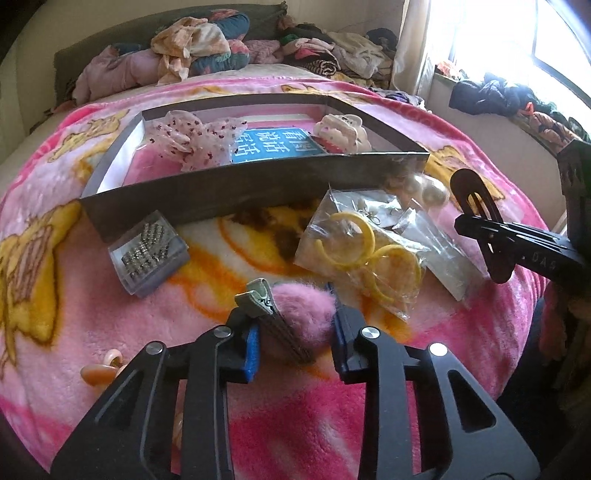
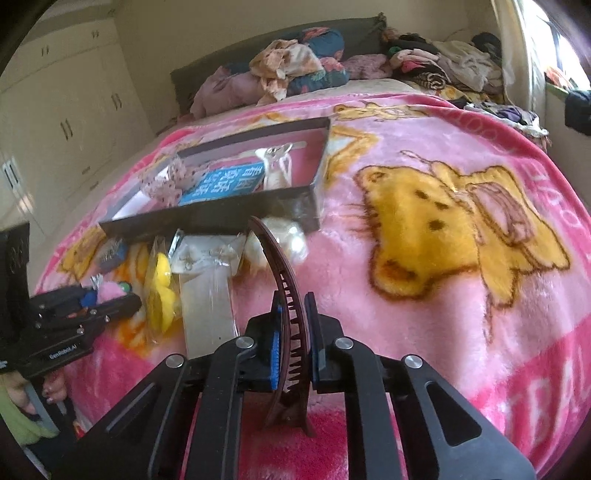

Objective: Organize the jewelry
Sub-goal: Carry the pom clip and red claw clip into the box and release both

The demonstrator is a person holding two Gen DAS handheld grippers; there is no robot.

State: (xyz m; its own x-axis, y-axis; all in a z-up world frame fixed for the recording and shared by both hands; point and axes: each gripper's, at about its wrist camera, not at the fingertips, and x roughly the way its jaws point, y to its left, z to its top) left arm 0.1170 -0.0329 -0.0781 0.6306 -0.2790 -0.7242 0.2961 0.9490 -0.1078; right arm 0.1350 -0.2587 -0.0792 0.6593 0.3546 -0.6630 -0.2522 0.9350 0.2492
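My left gripper (image 1: 295, 317) is shut on a pink fluffy hair clip (image 1: 303, 314) with a metal clasp, held above the pink blanket. My right gripper (image 2: 293, 332) is shut on a curved brown hair comb clip (image 2: 280, 280), which also shows in the left wrist view (image 1: 484, 229) at the right. A dark open box (image 1: 236, 184) lies ahead, holding a spotted lace scrunchie (image 1: 192, 136), a blue card (image 1: 269, 144) and a cream claw clip (image 1: 340, 133). In front of it lie a bag of yellow hoops (image 1: 369, 254), a case of studs (image 1: 147, 254) and pearl pieces (image 1: 428, 192).
All lies on a bed with a pink bear blanket (image 2: 443, 229). Piles of clothes (image 1: 207, 48) sit at the headboard end. An orange clip (image 1: 103, 369) lies near my left gripper. A window (image 1: 517, 33) is at the right, white cupboards (image 2: 66, 122) at the left.
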